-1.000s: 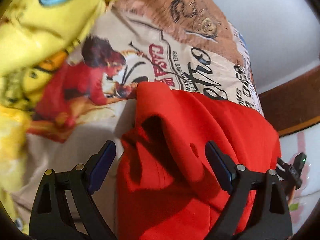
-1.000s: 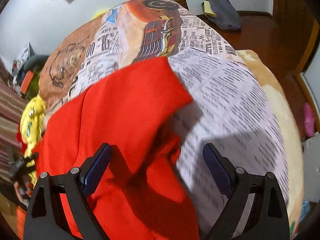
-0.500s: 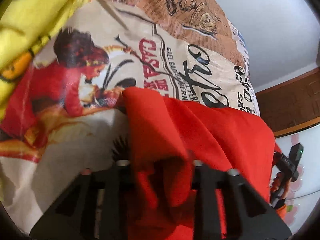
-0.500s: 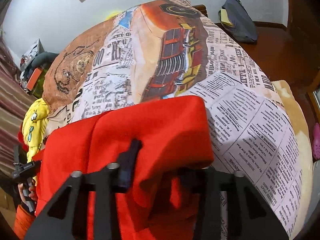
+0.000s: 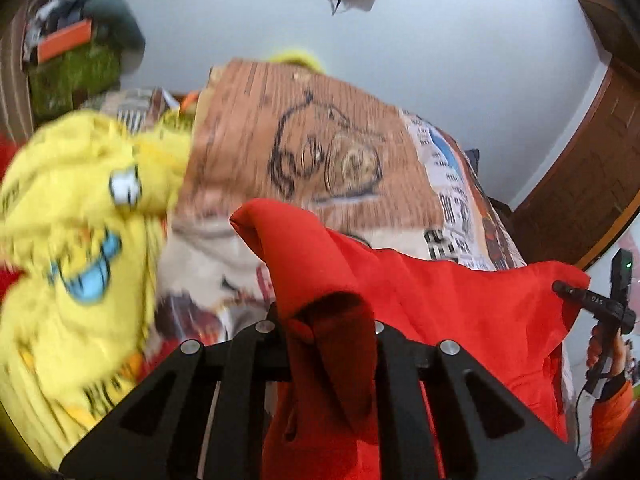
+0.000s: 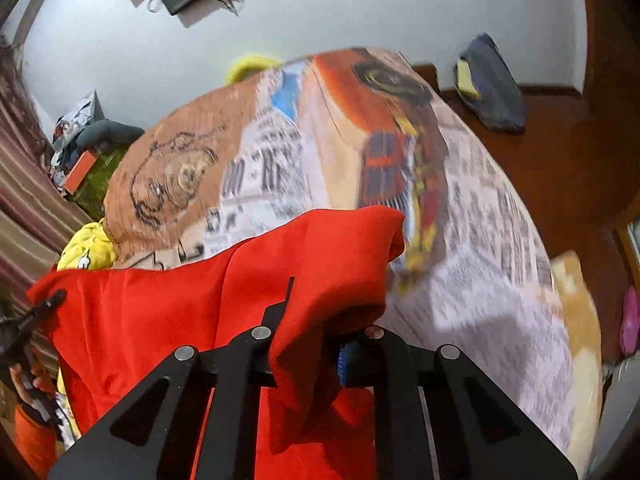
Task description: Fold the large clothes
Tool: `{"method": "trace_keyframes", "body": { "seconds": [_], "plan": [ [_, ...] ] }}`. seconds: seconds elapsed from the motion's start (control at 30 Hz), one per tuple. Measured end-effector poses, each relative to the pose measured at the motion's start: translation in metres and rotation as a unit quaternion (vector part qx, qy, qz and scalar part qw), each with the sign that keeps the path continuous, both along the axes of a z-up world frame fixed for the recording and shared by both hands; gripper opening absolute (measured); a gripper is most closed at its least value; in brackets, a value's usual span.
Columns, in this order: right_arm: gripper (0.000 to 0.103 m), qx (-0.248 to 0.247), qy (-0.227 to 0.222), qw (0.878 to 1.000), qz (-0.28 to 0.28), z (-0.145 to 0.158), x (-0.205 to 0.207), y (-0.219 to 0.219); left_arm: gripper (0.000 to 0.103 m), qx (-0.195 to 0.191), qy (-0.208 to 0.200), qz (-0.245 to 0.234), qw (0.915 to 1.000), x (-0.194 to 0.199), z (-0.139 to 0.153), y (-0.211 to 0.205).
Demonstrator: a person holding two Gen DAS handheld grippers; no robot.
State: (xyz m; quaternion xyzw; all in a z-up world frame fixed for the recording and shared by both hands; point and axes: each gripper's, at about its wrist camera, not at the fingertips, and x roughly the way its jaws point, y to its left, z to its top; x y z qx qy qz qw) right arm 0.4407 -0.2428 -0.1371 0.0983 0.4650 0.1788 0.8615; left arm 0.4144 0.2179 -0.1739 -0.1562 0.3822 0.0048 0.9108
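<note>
A large red garment (image 5: 460,312) hangs stretched between my two grippers above the printed bed cover (image 5: 300,140). My left gripper (image 5: 324,320) has its jaws closing on a bunched corner of the red cloth, which is pinched between them. In the right wrist view my right gripper (image 6: 316,340) is closing on the opposite corner of the red garment (image 6: 160,320), cloth draped over its fingers. Each gripper also shows in the other's view: the right gripper (image 5: 568,290) at the far right, the left gripper (image 6: 56,298) at the far left, both held by hands in orange sleeves.
A crumpled yellow cartoon-print cloth (image 5: 80,240) lies on the bed's left side. A clutter pile (image 5: 80,52) stands at the back left by the wall. A dark bag (image 6: 492,84) lies on the wooden floor (image 6: 568,168) to the right of the bed.
Both grippers went from wide open to closed on corners of the red garment, then rose and lifted it off the bed; the cloth now hangs taut between them.
</note>
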Motion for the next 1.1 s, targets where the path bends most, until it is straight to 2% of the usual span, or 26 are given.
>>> {"method": "trace_keyframes", "body": {
  "seconds": [0.07, 0.17, 0.33, 0.4, 0.47, 0.5, 0.53, 0.67, 0.83, 0.97, 1.1],
  "plan": [
    [0.012, -0.002, -0.005, 1.0, 0.001, 0.0, 0.01, 0.007, 0.011, 0.014, 0.005, 0.005, 0.9999, 0.014, -0.002, 0.004],
    [0.012, -0.014, 0.003, 1.0, 0.002, -0.012, 0.028, 0.018, 0.012, 0.012, 0.031, 0.016, 0.9993, 0.035, -0.022, 0.01],
    [0.013, -0.034, 0.034, 0.999, 0.001, -0.045, 0.041, 0.02, 0.013, 0.008, 0.103, 0.029, 0.9943, 0.052, -0.081, 0.025],
    [0.015, -0.028, 0.045, 0.999, 0.001, -0.056, 0.041, 0.015, 0.015, -0.008, 0.133, 0.033, 0.9905, 0.055, -0.11, 0.034],
    [0.021, -0.029, 0.045, 0.999, -0.002, -0.06, 0.039, 0.01, 0.016, 0.001, 0.16, 0.041, 0.9864, 0.055, -0.129, 0.037],
    [0.023, -0.032, 0.042, 0.999, -0.002, -0.059, 0.038, 0.008, 0.017, 0.011, 0.17, 0.044, 0.9844, 0.054, -0.135, 0.036],
    [0.025, -0.036, 0.039, 0.999, -0.003, -0.058, 0.036, 0.006, 0.026, 0.014, 0.173, 0.043, 0.9839, 0.051, -0.139, 0.036],
    [0.038, -0.08, 0.022, 0.997, -0.008, -0.047, 0.024, 0.003, 0.029, 0.01, 0.165, 0.05, 0.985, 0.038, -0.133, 0.038],
    [0.052, -0.127, 0.013, 0.992, -0.002, -0.029, -0.002, 0.003, 0.029, 0.072, 0.168, 0.034, 0.9825, 0.021, -0.112, 0.026],
    [0.068, -0.144, -0.004, 0.99, 0.009, -0.01, -0.033, 0.007, 0.029, 0.119, 0.149, -0.004, 0.9816, -0.005, -0.08, 0.003],
    [0.072, -0.137, -0.024, 0.99, 0.02, 0.011, -0.069, 0.014, 0.031, 0.121, 0.116, -0.03, 0.9854, -0.041, -0.045, -0.019]
  ]
}}
